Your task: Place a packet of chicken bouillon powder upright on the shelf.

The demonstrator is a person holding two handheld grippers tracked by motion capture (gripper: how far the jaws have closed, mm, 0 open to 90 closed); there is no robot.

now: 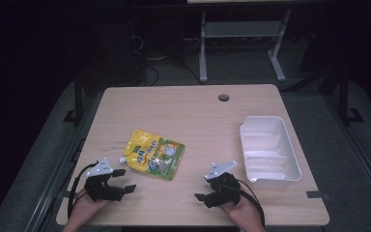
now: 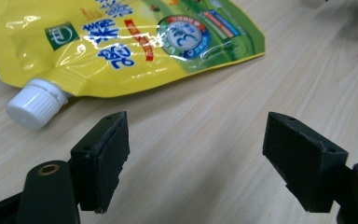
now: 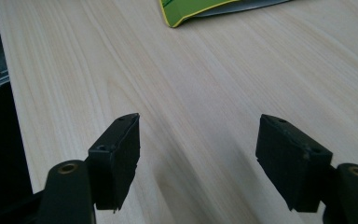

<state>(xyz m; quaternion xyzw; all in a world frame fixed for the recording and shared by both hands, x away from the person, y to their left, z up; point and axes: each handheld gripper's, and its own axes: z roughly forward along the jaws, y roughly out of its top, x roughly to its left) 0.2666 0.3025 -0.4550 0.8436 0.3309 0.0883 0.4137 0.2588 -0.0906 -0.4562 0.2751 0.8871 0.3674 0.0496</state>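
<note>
A yellow and green spouted pouch [image 1: 155, 154] lies flat on the wooden table [image 1: 188, 111], its white cap [image 1: 121, 159] toward the left. My left gripper [image 1: 124, 180] rests near the table's front left, just below the cap, jaws wide apart with nothing between them. In the left gripper view the pouch [image 2: 130, 42] and its cap [image 2: 33, 103] lie just beyond the open left gripper [image 2: 196, 154]. My right gripper [image 1: 204, 188] sits at the front, right of the pouch, open and empty. In the right gripper view a pouch corner [image 3: 200, 9] shows far ahead of the right gripper [image 3: 198, 158].
A white plastic tray [image 1: 269, 150] stands empty at the table's right side. A round cable hole [image 1: 223, 97] sits near the far edge. Bare wood lies between the two grippers. A desk frame [image 1: 241, 34] stands on the dark floor behind.
</note>
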